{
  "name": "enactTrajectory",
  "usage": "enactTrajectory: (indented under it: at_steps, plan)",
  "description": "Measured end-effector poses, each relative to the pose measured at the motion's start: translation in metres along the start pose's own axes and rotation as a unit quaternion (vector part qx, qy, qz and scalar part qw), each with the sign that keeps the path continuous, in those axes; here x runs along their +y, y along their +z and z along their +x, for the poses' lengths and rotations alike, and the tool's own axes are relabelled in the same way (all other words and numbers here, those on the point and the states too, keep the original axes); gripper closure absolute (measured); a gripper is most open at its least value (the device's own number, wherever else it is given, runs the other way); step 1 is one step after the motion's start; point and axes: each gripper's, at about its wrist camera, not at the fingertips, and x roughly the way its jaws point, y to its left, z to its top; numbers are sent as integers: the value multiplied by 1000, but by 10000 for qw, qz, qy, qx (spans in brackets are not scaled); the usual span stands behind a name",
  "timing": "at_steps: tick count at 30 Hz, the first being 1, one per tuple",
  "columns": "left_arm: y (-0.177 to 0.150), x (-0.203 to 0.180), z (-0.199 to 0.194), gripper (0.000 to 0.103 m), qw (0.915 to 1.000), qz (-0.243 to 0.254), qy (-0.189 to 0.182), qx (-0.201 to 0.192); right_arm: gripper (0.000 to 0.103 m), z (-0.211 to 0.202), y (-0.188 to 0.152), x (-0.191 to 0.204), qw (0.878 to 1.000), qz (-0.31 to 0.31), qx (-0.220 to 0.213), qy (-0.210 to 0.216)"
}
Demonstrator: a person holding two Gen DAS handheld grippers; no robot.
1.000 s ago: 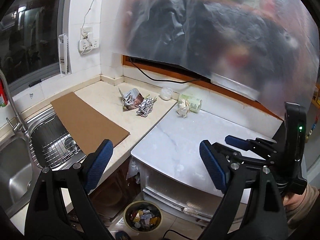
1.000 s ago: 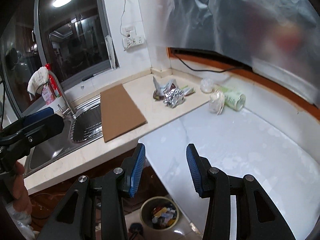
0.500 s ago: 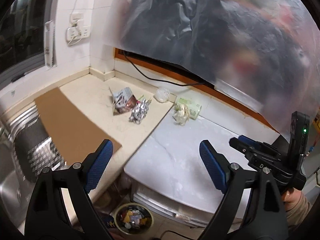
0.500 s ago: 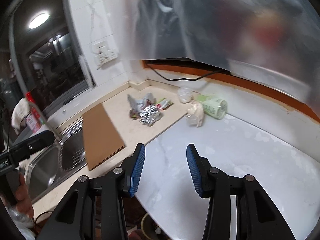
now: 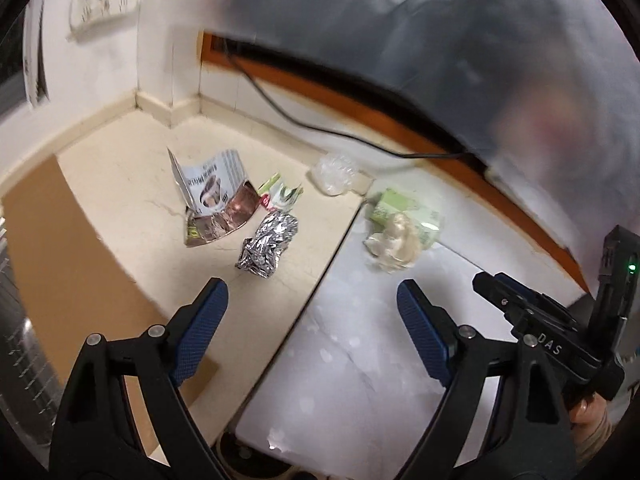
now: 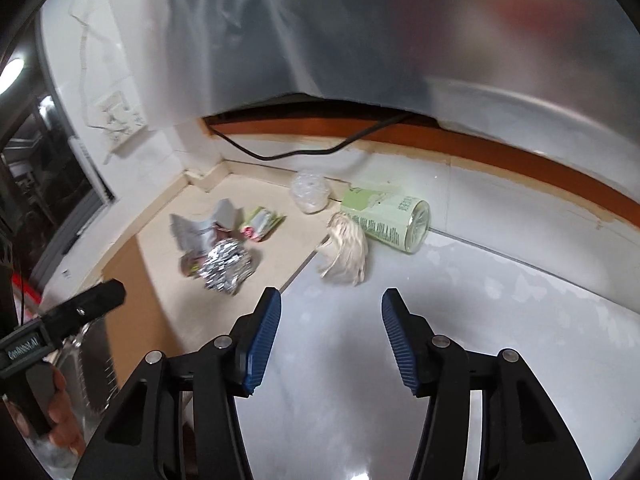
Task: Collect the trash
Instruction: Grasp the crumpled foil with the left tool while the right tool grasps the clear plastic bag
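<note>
Trash lies in the counter corner: a crumpled foil ball [image 5: 267,249] [image 6: 226,266], a torn silver packet [image 5: 214,204] [image 6: 196,236], a small green and pink wrapper [image 5: 280,194] [image 6: 260,224], a clear plastic wad [image 5: 334,172] [image 6: 310,192], a crumpled beige tissue [image 5: 394,246] [image 6: 346,256] and a green can on its side [image 5: 412,210] [image 6: 390,218]. My left gripper [image 5: 312,326] hangs open, short of the foil ball, nothing between its fingers. My right gripper [image 6: 330,338] is opening just short of the tissue, with nothing between its jaws.
A brown cardboard sheet [image 5: 68,268] [image 6: 134,308] covers the counter's left side beside a metal sink rack [image 5: 24,360]. The white marble top [image 6: 460,340] adjoins the beige counter [image 5: 120,184]. A black cable [image 6: 312,150] runs along the wall under a hanging plastic sheet [image 6: 400,40].
Both grippers have moved forward and down toward the trash, which now looks much bigger. The right gripper's jaws have spread wider. The bin on the floor has dropped out of sight.
</note>
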Motion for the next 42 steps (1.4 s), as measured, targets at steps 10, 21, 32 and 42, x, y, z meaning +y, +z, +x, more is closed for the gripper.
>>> enactTrajectory:
  at_steps: [10, 21, 32, 42]
  plan:
    - [22, 30, 118, 32, 9983, -143, 471, 313, 50, 118, 29, 5, 9987, 62, 331, -380]
    - [18, 50, 169, 66, 9969, -409, 190, 639, 56, 181, 38, 15, 9983, 85, 393, -418]
    - [12, 40, 127, 69, 9981, -455, -38, 425, 78, 150, 21, 16, 9992, 219, 322, 72]
    - [-18, 14, 31, 83, 9988, -402, -267, 106, 78, 57, -16, 25, 9979, 190, 22, 612]
